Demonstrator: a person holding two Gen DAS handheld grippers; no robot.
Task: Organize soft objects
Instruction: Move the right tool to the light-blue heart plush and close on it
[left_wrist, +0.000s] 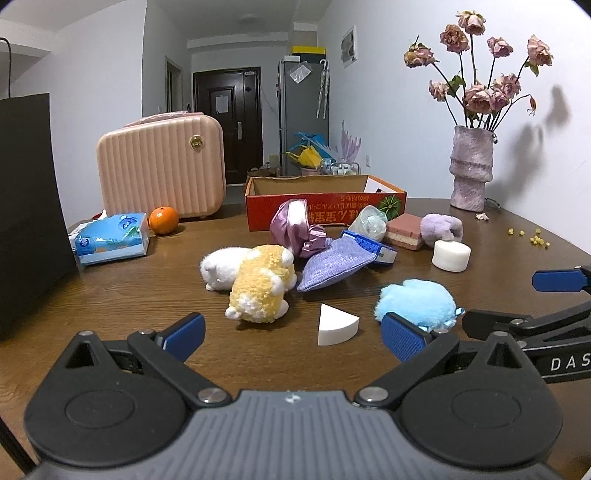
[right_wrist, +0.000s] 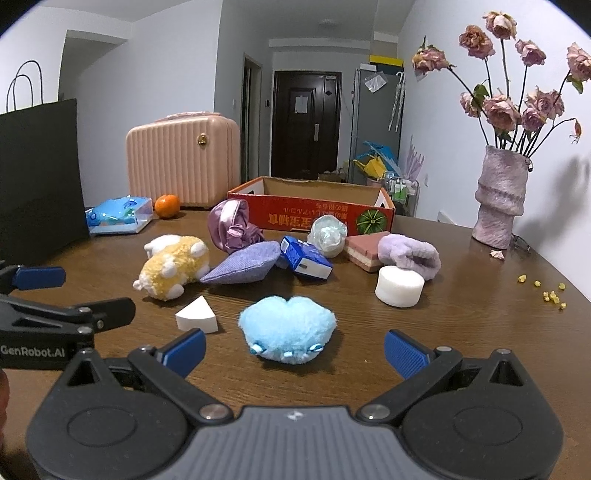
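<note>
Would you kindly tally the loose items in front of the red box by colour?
Purple: 3, satin cloth, pouch, fuzzy sock
White: 3, plush, wedge, cylinder
Yellow: 1, plush
Blue: 2, plush, carton
Pink: 1, sponge
Clear: 1, wrap
Total: 11

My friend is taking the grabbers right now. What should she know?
Left gripper: open, empty, low over the table, facing the white wedge.
Right gripper: open, empty, facing the blue plush.
Yellow plush, purple pouch, satin cloth, lilac fuzzy piece and white round sponge all lie loose on the table.
Cardboard box stands behind them; what is in it cannot be seen.
Done: nothing, as far as can be seen. Left: every soft thing. The blue plush looks easiest to start with.
</note>
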